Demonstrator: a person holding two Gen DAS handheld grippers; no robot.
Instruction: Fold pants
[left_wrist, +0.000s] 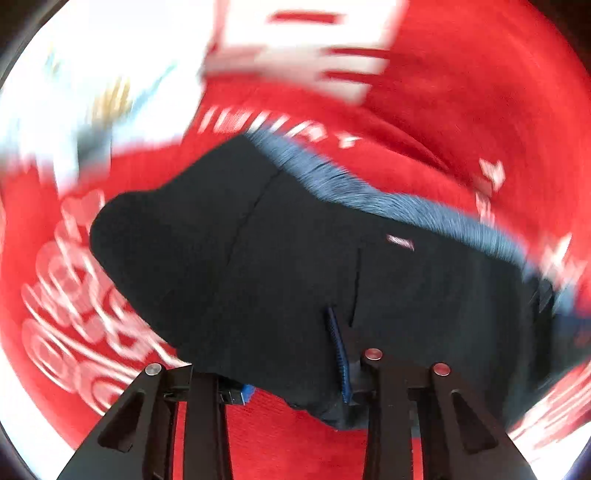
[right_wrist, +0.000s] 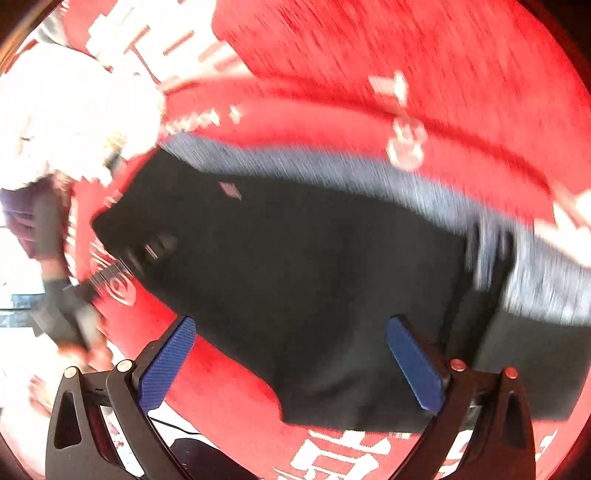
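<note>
A: Starting at the left edge of the left wrist view, what was there?

B: White lettering (left_wrist: 74, 295) on the red cloth (left_wrist: 461, 92), too smeared to read. Everything was motion-blurred. A bright white patch (left_wrist: 74, 92) sat upper left; couldn't identify it.

A: And the pants?

B: The black pants (left_wrist: 295, 258) lay spread on the red cloth, center frame, with a blue-grey waistband (left_wrist: 369, 192) along the far edge. A small pale tag (left_wrist: 400, 242) was on the fabric, text illegible.

A: Left gripper?

B: The left gripper (left_wrist: 295, 376) was at the near edge of the pants. One blue pad (left_wrist: 338, 350) stood edge-on against the fabric, and a bit of the other pad (left_wrist: 245, 391) showed at the hem. Cloth sat between them, but I couldn't tell if they were pinched on it.

A: Right wrist view, from the left?

B: A gloved hand (right_wrist: 70, 314) holding something dark at the far left, blurred. Then the same pants (right_wrist: 314, 277) across the middle, waistband (right_wrist: 332, 166) far side, tag (right_wrist: 229, 190) unreadable.

A: Right gripper?

B: The right gripper (right_wrist: 295, 365) had its blue pads (right_wrist: 168, 362) spread wide, the near corner of the pants between them, neither visibly pressing it. White characters (right_wrist: 343, 454) were printed on the red cloth (right_wrist: 406, 55) below, cropped, not readable.
</note>
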